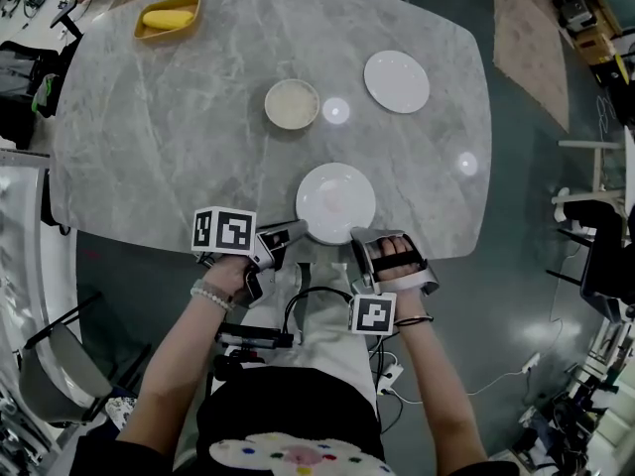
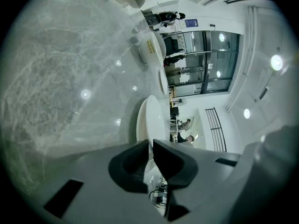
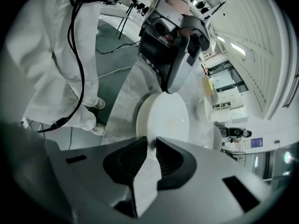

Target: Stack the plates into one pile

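The plate (image 1: pixel 335 201) nearest you sits at the counter's (image 1: pixel 179 117) near edge, between your two grippers. Your left gripper (image 1: pixel 294 230) is clamped on its rim, while your right gripper (image 1: pixel 359 237) has its jaws slightly apart around the opposite rim, not visibly pressing. This looks like the pick-up step, so next you'd need a firm hold, a level lift and a carry ahead of the grippers to the far white plate (image 1: pixel 396 80).

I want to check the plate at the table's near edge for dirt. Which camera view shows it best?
The head view: the nearest plate appears nearly whole, from above. The right gripper view shows most of its face, but not the near rim. The left gripper view shows it only edge-on.
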`<control>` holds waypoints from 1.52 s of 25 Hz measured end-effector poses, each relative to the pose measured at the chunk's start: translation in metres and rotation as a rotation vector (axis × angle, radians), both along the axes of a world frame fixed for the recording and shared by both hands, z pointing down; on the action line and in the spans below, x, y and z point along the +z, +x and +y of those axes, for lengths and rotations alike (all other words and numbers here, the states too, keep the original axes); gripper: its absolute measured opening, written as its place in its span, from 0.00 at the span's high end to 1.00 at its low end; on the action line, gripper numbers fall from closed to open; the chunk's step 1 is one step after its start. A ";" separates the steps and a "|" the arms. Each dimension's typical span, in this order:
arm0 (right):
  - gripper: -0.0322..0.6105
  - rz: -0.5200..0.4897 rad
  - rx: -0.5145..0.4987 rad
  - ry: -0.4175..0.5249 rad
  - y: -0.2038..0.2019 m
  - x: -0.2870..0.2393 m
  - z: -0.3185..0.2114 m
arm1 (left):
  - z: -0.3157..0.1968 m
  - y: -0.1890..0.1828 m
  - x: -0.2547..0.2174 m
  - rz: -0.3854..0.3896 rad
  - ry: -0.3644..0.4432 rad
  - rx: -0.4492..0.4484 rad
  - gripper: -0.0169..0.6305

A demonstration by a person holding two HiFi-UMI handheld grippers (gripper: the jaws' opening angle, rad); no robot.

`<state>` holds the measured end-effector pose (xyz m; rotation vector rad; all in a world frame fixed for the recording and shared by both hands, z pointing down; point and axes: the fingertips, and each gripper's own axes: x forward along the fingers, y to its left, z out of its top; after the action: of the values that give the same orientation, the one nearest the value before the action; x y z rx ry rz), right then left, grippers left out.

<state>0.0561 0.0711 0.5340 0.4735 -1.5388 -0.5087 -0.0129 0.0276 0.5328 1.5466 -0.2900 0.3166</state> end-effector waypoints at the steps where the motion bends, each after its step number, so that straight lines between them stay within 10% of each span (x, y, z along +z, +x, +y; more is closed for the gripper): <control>1: 0.85 0.011 0.003 -0.008 0.003 0.002 0.001 | 0.001 0.001 0.001 -0.006 -0.001 0.009 0.92; 24: 0.67 -0.189 0.169 -0.067 0.022 -0.009 -0.007 | 0.012 -0.004 -0.014 -0.026 0.104 0.163 0.69; 38: 0.71 -0.516 0.429 0.202 0.062 -0.079 -0.068 | -0.059 0.031 -0.065 0.039 0.229 -0.021 0.69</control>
<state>0.1181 0.0034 0.4550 1.1293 -1.8104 -0.2106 0.0182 -0.0313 0.4678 1.7718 -0.3206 0.2429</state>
